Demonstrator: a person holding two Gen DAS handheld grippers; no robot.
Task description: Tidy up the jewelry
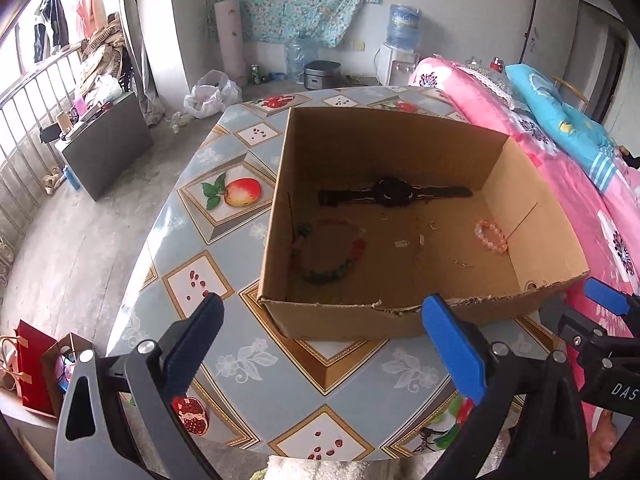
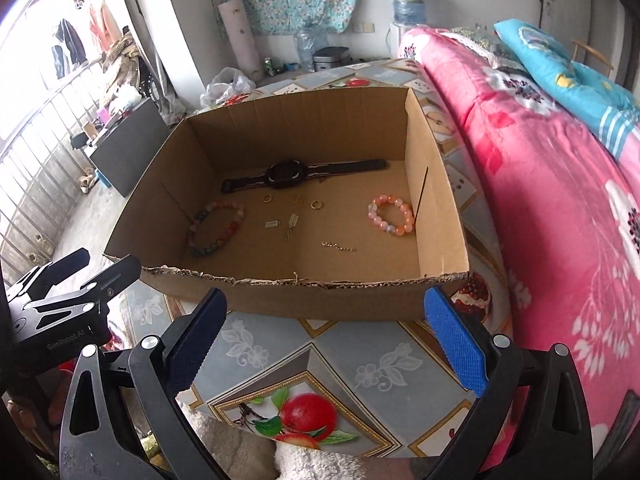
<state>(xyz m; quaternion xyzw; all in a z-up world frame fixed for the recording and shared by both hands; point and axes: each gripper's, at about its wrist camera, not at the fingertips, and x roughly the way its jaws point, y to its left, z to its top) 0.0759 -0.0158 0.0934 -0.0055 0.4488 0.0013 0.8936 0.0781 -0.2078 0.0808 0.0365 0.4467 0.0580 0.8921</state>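
An open cardboard box (image 2: 304, 296) (image 1: 332, 320) stands on the fruit-patterned table (image 2: 360, 364). Inside lie a black watch (image 2: 286, 175) (image 1: 392, 192) along the far wall, a multicoloured bead bracelet (image 2: 216, 228) (image 1: 332, 250) at the left, a pink bead bracelet (image 2: 390, 215) (image 1: 491, 237) at the right, two gold rings (image 2: 267, 199) (image 2: 316, 204), small charms (image 2: 293, 221) and a thin chain (image 2: 339, 246). My right gripper (image 2: 326, 320) hangs open before the box's near wall, holding nothing. My left gripper (image 1: 324, 326) is open too, short of the box's near left corner.
A pink flowered quilt (image 2: 540, 184) and a blue pillow (image 2: 568, 80) lie on the bed against the table's right side. A dark cabinet (image 1: 104, 148) and a railing (image 1: 24, 120) are at the left. Red gift bags (image 1: 32, 364) sit below the table's left edge.
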